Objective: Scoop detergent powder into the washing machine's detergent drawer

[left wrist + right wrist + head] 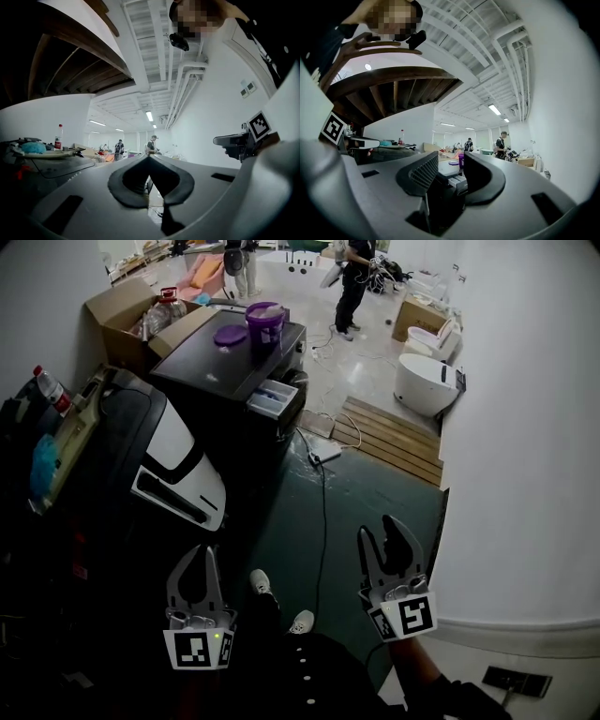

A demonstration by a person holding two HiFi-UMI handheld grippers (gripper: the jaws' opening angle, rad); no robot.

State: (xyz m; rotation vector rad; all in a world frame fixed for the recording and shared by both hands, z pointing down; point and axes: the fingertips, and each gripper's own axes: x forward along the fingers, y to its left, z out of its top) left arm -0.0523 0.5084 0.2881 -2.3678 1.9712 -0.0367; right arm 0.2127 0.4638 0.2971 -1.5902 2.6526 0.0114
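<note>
Head view, landmark: washing machine [230, 367], dark-topped, across the green floor [309, 521] from both tools.
Head view, task's thing: detergent drawer [274, 397], pulled out of the washing machine's front corner, with its long axis running outward toward the tools.
Head view, supply: open purple tub [264, 326] on the washing machine's top, with its lid [230, 335] just beside it. It presumably holds the powder, and no scoop can be made out.
Head view, left tool [203, 554]: clenched on nothing, well short of the washing machine.
Head view, right tool [380, 532]: released and empty, also well short of the washing machine. Neither hand is plainly nearer the drawer.
Head view, open room: only a cable [323, 493] crosses the floor before the washing machine. A black-and-white appliance [178, 465] stands close on the machine's left, and a slatted wooden board [389, 432] lies to its right.
Left gripper view: the tips meet with nothing between them, and they largely hide the washing machine.
Right gripper view: the jaws stand apart and frame the washing machine's drawer and the tub dead ahead, far beyond the tips.
Coming move, judged: a straight level approach to the tub, keeping clear of the drawer's projecting edge.
</note>
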